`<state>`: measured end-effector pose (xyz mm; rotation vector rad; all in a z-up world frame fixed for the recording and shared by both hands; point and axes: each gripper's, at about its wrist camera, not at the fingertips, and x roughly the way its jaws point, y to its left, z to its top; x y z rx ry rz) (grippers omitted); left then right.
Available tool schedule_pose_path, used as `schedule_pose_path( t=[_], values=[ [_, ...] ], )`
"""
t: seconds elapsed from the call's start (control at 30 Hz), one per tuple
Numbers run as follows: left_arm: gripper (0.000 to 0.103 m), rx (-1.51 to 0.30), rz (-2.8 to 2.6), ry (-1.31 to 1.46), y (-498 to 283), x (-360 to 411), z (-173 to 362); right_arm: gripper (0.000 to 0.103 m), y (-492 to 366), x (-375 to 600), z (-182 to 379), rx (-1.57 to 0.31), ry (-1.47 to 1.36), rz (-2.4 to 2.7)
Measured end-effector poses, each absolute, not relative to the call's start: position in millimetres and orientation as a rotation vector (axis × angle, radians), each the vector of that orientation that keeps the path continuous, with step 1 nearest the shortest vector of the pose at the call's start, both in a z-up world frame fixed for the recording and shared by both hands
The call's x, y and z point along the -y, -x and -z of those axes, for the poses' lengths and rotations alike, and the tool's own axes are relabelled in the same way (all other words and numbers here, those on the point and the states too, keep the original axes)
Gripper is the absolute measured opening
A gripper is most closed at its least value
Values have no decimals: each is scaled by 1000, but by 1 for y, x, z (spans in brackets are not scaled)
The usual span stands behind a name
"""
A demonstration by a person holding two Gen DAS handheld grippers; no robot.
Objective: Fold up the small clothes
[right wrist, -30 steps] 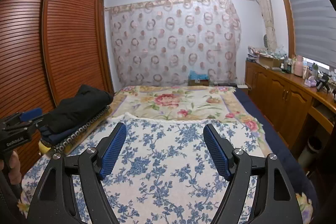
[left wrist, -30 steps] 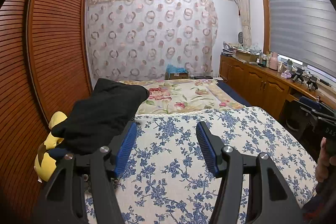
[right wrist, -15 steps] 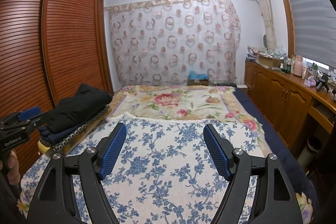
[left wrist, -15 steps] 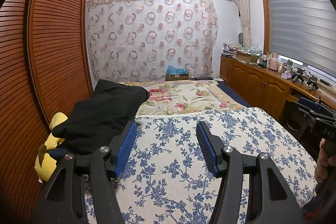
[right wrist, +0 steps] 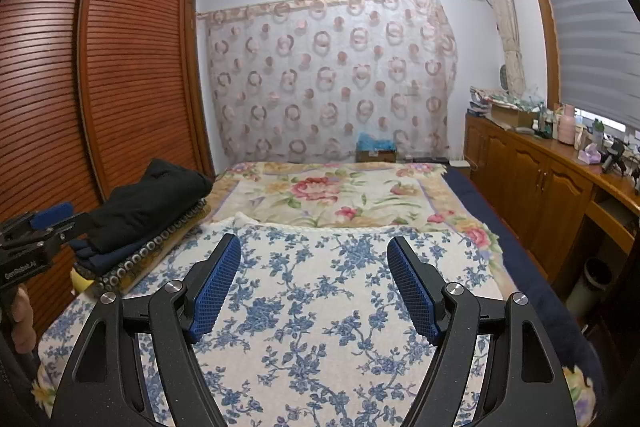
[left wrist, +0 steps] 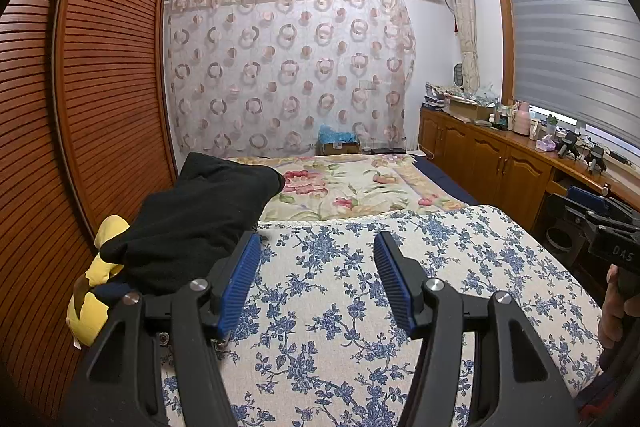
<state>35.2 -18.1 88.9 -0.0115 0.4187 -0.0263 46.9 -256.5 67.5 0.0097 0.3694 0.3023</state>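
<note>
A stack of folded dark clothes [left wrist: 192,219] lies at the left edge of the bed, black on top and navy below; it also shows in the right wrist view [right wrist: 144,203]. My left gripper [left wrist: 316,259] is open and empty, held above the blue-flowered cloth [left wrist: 360,307], just right of the stack. My right gripper [right wrist: 314,267] is open and empty above the same cloth [right wrist: 320,307]. The left gripper shows at the left edge of the right wrist view [right wrist: 36,239]. The right gripper shows at the right edge of the left wrist view [left wrist: 600,227].
A yellow soft toy [left wrist: 96,287] sits under the stack by the slatted wardrobe [left wrist: 80,107]. A floral bedspread [left wrist: 352,187] covers the far half of the bed. A wooden sideboard [left wrist: 500,163] with clutter runs along the right wall. A bin [right wrist: 592,279] stands beside the bed.
</note>
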Motion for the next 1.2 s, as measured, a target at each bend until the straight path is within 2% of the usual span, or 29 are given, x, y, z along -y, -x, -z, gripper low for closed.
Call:
schedule_pose_path(
  t=[1.2],
  values=[
    [59,-408,22,11,-33,15,-95,78,-45,260,-66,-366,-11,-296]
  ],
)
